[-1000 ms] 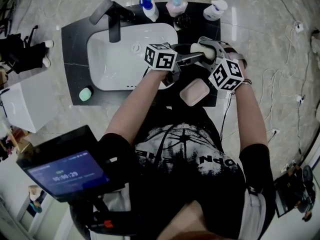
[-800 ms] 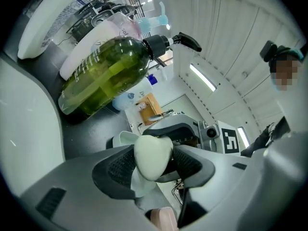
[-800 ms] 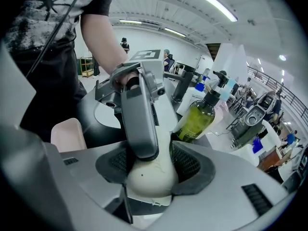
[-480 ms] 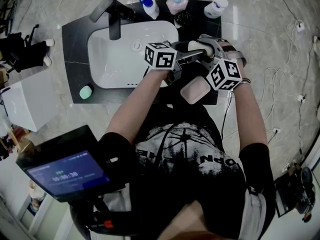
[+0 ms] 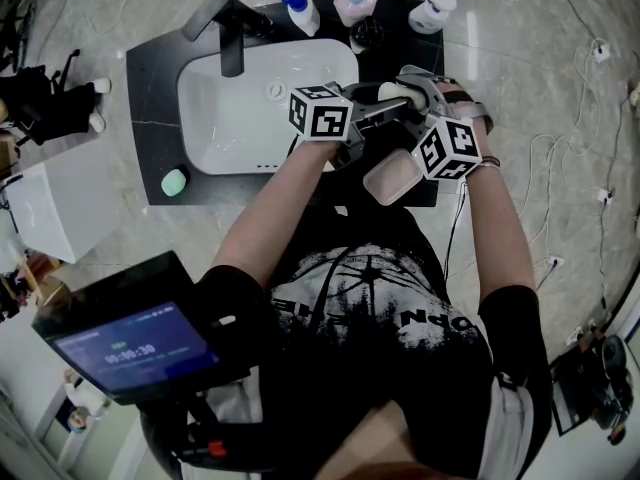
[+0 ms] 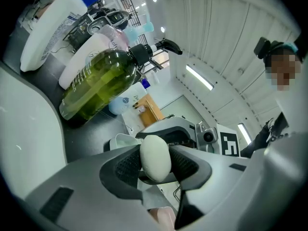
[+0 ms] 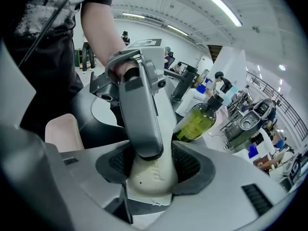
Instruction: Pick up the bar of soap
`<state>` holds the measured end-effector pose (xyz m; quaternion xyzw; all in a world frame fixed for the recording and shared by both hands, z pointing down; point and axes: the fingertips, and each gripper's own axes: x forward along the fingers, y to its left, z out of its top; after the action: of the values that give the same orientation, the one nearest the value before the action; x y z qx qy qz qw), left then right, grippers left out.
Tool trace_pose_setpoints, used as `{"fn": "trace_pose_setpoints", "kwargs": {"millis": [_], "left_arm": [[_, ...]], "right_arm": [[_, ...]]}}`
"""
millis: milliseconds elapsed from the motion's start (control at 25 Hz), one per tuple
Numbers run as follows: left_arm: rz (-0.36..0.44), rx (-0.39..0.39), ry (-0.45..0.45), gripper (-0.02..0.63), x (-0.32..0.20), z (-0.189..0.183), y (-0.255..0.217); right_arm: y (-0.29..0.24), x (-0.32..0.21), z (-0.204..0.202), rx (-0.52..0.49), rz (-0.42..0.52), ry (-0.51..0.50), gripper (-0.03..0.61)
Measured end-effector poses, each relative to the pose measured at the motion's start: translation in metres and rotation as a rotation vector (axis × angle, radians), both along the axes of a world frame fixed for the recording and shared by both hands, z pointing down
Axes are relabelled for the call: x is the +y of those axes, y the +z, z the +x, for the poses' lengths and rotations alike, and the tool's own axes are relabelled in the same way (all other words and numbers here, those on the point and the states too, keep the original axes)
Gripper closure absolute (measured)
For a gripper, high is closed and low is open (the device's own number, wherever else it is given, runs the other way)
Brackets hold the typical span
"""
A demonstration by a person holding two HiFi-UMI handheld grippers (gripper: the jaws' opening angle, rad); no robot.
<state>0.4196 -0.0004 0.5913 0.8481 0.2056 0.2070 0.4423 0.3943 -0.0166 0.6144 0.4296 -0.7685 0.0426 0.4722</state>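
Note:
The cream bar of soap (image 5: 396, 95) hangs above the dark counter, right of the basin, with both grippers on it. My right gripper (image 5: 408, 94) is shut on it; in the right gripper view the soap (image 7: 151, 177) fills the gap between the pads. My left gripper (image 5: 398, 109) reaches in from the left. Its jaws have just been closing, and in the left gripper view the soap (image 6: 155, 158) stands edge-on with both pads against it. One left finger (image 7: 139, 109) lies across the soap in the right gripper view.
A pink soap dish (image 5: 391, 178) sits on the counter (image 5: 150, 78) below the grippers. The white basin (image 5: 230, 118) and black tap (image 5: 228, 30) are to the left, pump bottles (image 5: 300, 13) at the back. An olive-green bottle (image 6: 101, 81) stands near. A green object (image 5: 175, 182) lies front left.
Hardly anything: both grippers stay together over the counter with the soap between them.

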Motion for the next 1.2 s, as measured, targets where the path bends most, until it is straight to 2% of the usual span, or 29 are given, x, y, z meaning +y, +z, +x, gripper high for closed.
{"fn": "trace_pose_setpoints", "kwargs": {"millis": [680,1040,1200], "left_arm": [[0.070,0.048,-0.045,0.440,-0.013,-0.034,-0.035],[0.125,0.087,-0.095,0.440,-0.020,-0.076,-0.078],[0.151,0.099,-0.120,0.440,-0.033,-0.091,-0.079]], "right_arm": [[-0.033,-0.014,-0.033,0.050,0.050,-0.018,0.347],[-0.075,-0.021,-0.075,0.089,0.095,-0.061,0.347],[-0.077,-0.034,-0.090,0.101,0.117,-0.085,0.347]]}}
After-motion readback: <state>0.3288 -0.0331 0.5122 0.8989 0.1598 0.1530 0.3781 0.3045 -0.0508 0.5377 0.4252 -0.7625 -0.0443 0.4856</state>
